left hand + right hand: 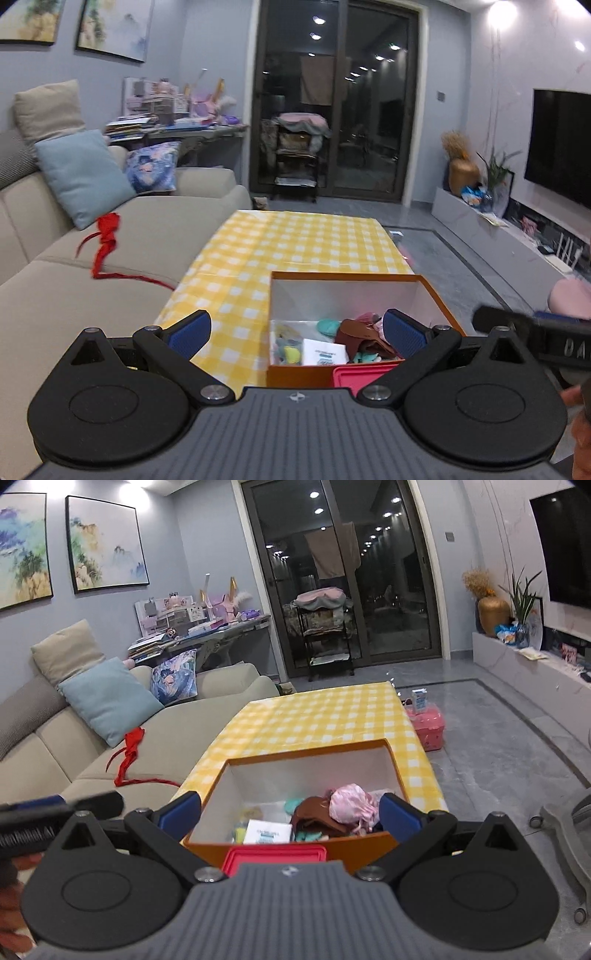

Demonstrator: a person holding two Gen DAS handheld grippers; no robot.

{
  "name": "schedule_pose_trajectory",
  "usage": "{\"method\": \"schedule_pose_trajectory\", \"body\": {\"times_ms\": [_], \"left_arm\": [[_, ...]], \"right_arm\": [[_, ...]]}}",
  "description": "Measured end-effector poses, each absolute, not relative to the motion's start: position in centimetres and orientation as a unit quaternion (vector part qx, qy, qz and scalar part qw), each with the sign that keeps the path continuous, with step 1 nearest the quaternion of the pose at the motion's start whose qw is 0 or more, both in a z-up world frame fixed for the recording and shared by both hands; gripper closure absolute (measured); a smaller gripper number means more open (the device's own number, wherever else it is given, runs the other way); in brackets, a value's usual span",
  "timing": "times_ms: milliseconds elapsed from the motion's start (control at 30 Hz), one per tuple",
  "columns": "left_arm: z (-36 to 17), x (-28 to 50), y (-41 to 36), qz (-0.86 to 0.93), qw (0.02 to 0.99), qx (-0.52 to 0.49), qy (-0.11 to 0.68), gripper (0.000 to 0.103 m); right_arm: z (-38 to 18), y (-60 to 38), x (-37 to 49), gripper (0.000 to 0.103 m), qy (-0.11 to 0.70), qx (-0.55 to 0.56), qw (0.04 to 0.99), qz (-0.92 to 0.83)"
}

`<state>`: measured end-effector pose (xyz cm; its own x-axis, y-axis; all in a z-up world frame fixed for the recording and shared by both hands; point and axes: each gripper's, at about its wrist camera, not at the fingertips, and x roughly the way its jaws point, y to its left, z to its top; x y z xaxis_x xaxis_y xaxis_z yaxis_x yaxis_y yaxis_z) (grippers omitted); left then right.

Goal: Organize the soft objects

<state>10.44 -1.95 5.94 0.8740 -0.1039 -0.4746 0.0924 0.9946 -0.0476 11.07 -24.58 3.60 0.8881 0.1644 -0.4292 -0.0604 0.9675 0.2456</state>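
Both the left gripper (pixel 295 332) and right gripper (pixel 290 812) hover with jaws spread wide and empty above the orange box (pixel 397 764) on the worktop (pixel 325 712), seemingly because its soft items are already gathered.

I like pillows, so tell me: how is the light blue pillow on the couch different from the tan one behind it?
The blue pillow is pale blue, while the tan pillow is beige. The blue pillow sits in front and lower, down on the couch seat; the tan pillow stands higher, up against the couch back. The blue pillow shows whole, while the tan pillow is partly hidden behind it. Both are plain, squarish and leaning at a tilt.
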Motion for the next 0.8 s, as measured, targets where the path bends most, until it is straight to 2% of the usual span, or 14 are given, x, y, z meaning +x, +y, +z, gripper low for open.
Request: {"method": "schedule_pose_trajectory", "body": {"times_ms": [167, 333, 433, 600, 800], "left_arm": [[6.0, 8.3, -0.6, -0.055, 0.965, -0.028, 0.254, 0.0], [6.0, 5.5, -0.1, -0.062, 0.966, -0.006, 0.249, 0.0], [5.2, 4.9, -0.4, -0.053, 0.961, 0.007, 0.273, 0.0], [3.4, 4.5, -0.6, -0.1, 0.945, 0.009, 0.311, 0.0], [2.0, 3.3, -1.2, -0.078, 0.943, 0.02, 0.324, 0.0]], "right_arm": [[1.8, -22.7, 8.5, 0.003, 0.256, 0.115, 0.957, 0.074], [-0.5, -18.7, 4.7, 0.003, 0.269, 0.095, 0.953, 0.105], [-1.6, -16.7, 3.3, 0.003, 0.284, 0.087, 0.946, 0.133], [-2.0, -14.8, 2.6, 0.003, 0.274, 0.061, 0.947, 0.155], [-2.3, -15.5, 2.8, 0.003, 0.264, 0.062, 0.951, 0.147]]}}
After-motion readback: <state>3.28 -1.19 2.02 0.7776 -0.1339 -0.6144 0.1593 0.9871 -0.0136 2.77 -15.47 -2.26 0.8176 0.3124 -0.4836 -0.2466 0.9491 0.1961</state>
